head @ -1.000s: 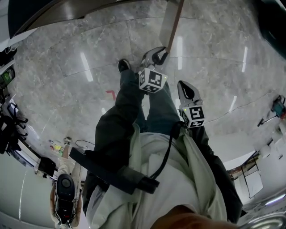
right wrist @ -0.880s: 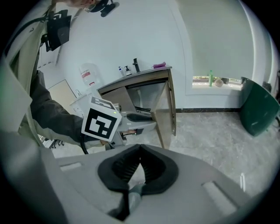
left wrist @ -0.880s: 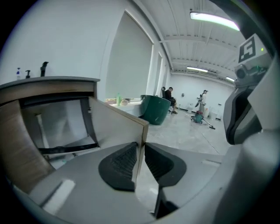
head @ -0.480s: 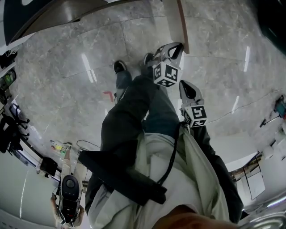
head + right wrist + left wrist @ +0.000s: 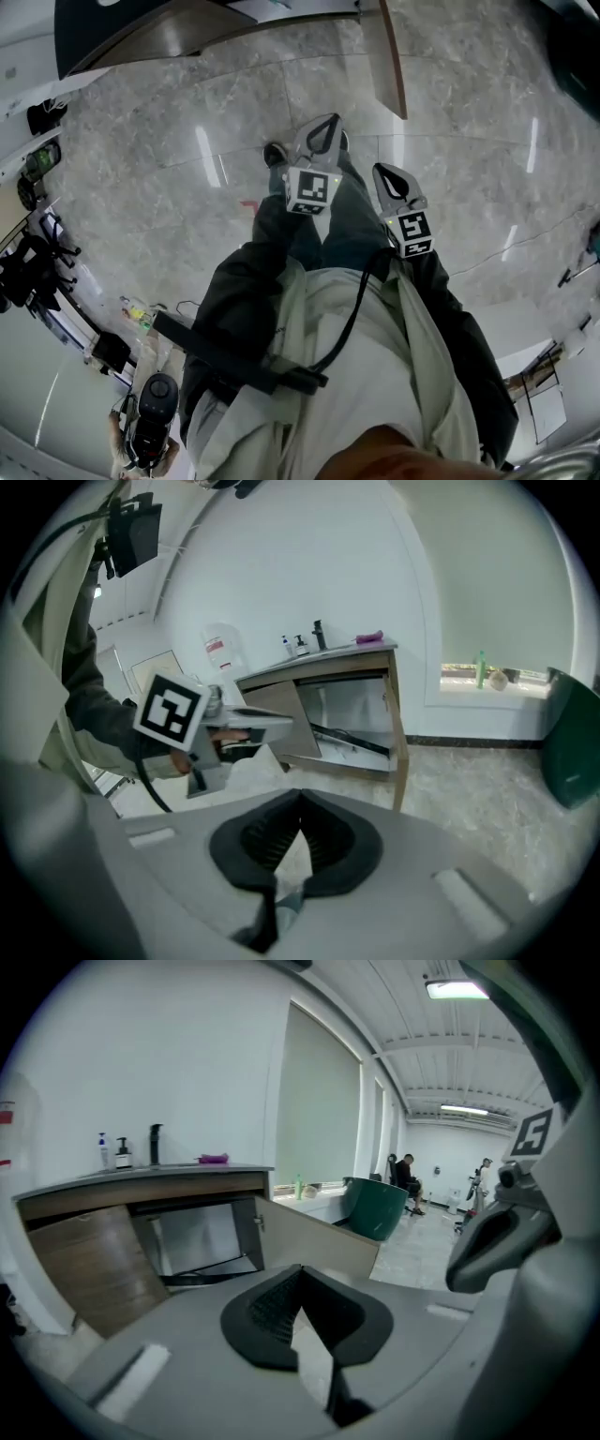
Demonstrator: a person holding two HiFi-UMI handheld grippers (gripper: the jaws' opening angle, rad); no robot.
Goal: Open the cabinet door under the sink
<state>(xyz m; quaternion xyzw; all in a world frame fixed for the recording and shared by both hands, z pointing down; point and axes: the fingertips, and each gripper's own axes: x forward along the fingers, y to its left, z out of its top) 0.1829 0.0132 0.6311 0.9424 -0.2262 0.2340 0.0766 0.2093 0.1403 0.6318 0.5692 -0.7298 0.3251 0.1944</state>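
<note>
Looking down in the head view, a glossy grey marble floor (image 5: 169, 187) is seen. The cabinet door (image 5: 386, 56), a flat wood-edged panel, is swung out at 12 o'clock. The left gripper (image 5: 323, 127) and right gripper (image 5: 394, 178) are held side by side over the person's legs, both pointed toward 12.

In the left gripper view, ribbed black pads (image 5: 272, 1307) are pressed together and nothing is held. The pale door face is shown at 1 o'clock, beside a dark recess under the counter (image 5: 141, 1177).

In the right gripper view, the jaws are likewise closed and empty. The door is seen edge-on at 1 o'clock, with a black faucet (image 5: 320, 633) above.

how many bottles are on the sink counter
2. On the counter, a pale bottle and a shorter pump bottle stand side by side, left of the black faucet. More may be hidden.
</note>
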